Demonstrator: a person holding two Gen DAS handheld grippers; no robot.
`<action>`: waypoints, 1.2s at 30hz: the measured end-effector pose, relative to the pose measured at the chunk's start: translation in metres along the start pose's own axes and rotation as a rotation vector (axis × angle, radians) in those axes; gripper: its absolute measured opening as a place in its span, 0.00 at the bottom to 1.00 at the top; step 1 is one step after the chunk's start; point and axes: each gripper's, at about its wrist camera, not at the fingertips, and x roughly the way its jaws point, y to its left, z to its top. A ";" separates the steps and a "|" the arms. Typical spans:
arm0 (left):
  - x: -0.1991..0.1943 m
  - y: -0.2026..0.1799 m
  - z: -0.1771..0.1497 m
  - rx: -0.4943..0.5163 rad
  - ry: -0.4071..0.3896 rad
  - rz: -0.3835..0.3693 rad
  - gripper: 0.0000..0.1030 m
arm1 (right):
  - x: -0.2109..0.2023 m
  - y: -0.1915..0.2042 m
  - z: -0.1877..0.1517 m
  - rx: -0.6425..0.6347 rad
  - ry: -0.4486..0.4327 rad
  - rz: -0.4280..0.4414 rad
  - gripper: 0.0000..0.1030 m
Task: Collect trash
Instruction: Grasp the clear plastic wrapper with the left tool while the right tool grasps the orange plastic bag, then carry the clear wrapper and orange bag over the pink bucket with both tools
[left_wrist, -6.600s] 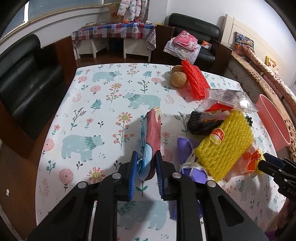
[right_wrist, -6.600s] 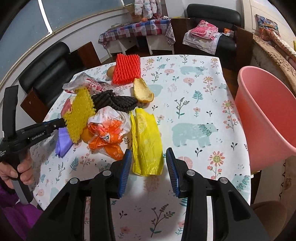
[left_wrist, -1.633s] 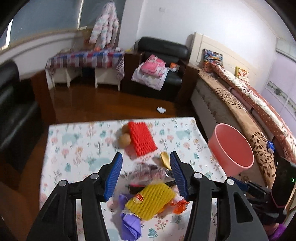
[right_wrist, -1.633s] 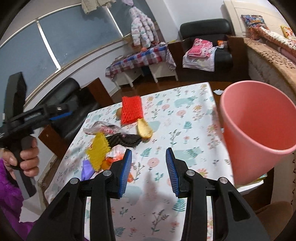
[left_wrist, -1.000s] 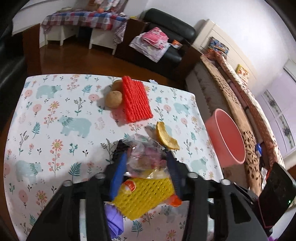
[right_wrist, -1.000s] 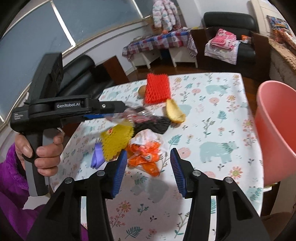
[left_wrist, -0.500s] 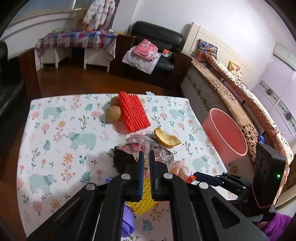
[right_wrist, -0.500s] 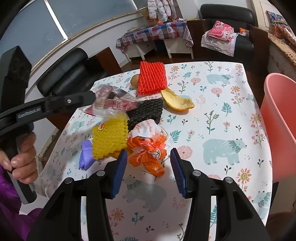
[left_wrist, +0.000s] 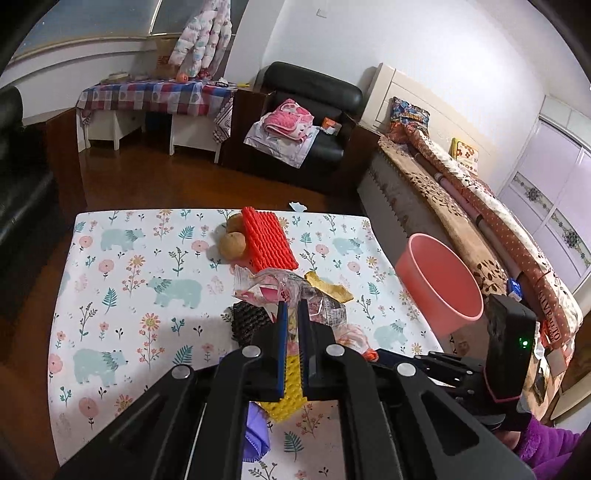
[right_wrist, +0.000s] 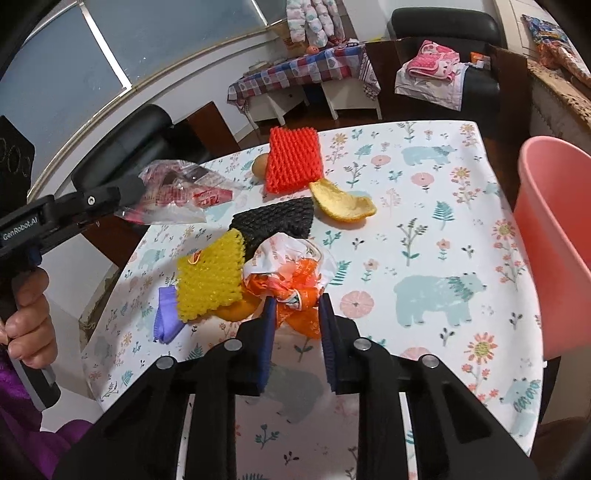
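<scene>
Right gripper (right_wrist: 294, 314) low at the near edge of the pile, jaws half spread either side of the crumpled orange-and-white plastic bag (right_wrist: 291, 269); bag sits between the pads, not yet pinched as far as I can tell. To do it well: push a bit deeper so the pads bite the bunched knot rather than a loose flap, close fully, lift straight up so the orange (right_wrist: 236, 310) touching the bag doesn't roll off the worktop (right_wrist: 424, 236).

Left gripper (left_wrist: 291, 314) pressed together on the clear snack wrapper (right_wrist: 177, 192), held up in the air above the pile. Thin film, so keep the squeeze on and swing it over the pink bin (right_wrist: 554, 236) at the worktop's right edge before letting go.

Left on the worktop, near to far: purple scrap (right_wrist: 166, 314), yellow foam net (right_wrist: 210, 273), black foam net (right_wrist: 273, 221), orange peel (right_wrist: 340, 203), red foam net (right_wrist: 293, 157), with two round brown fruits (left_wrist: 232, 243) beside it.
</scene>
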 end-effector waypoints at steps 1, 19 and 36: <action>0.000 0.000 0.000 -0.001 0.000 -0.003 0.04 | -0.003 -0.002 -0.001 0.004 -0.006 -0.005 0.22; 0.003 -0.028 0.004 0.046 -0.017 -0.024 0.04 | -0.063 -0.035 -0.009 0.054 -0.165 -0.154 0.22; 0.013 -0.059 0.013 0.090 -0.022 -0.061 0.04 | -0.083 -0.045 -0.011 0.088 -0.229 -0.152 0.22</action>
